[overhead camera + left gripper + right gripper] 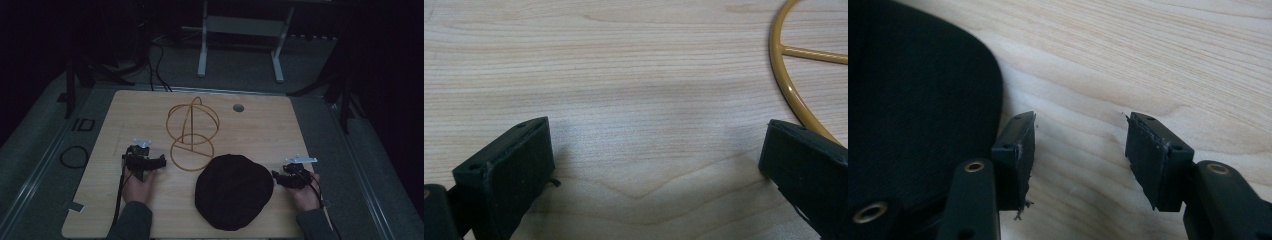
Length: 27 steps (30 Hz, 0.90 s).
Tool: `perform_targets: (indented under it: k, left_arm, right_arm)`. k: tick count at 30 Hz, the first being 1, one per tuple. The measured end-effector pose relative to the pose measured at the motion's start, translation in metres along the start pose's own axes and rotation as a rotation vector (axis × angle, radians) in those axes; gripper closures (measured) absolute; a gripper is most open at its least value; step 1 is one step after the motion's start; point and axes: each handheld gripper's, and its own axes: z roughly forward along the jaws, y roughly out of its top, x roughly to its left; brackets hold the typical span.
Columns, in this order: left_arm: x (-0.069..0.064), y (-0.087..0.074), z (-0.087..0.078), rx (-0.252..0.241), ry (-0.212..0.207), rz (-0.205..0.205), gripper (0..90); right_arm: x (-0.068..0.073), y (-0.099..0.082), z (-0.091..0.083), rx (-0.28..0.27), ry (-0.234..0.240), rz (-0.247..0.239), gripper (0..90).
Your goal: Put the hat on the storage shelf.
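A round, flat black fabric cap (234, 198) lies limp on the pale wooden table (260, 125), just in front of the yellow wire hat stand (192, 131). Left gripper (161, 162), beside the stand's base ring, jaws spread, empty. Right gripper (275, 176), released, at the cap's right edge.

light wooden table (260, 125) with wire stand (192, 132), black hat (234, 191)

The right gripper (1078, 150) sits low over the wooden table (1158, 60), jaws apart, its left jaw beside a black cap (913, 100).
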Motion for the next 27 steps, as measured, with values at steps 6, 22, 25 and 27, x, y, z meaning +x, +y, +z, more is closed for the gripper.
perform_targets:
  k: [6, 22, 25, 27]
  left_arm:
    - [0.0, 0.0, 0.0, 0.0, 0.0, -0.001, 0.7]
    - [0.0, 0.0, 0.0, -0.001, 0.0, -0.002, 0.7]
    - [0.0, 0.0, 0.0, -0.001, 0.0, -0.002, 0.7]
    - [0.0, 0.0, 0.0, -0.001, -0.001, -0.002, 0.7]
  right_arm:
    - [0.0, 0.003, -0.013, -0.004, 0.004, -0.031, 47.4]
    - [0.023, 0.027, -0.046, -0.03, 0.051, -0.19, 43.8]
    - [0.027, 0.033, -0.051, -0.036, 0.058, -0.216, 43.3]
    - [0.029, 0.036, -0.055, -0.035, 0.059, -0.232, 43.2]
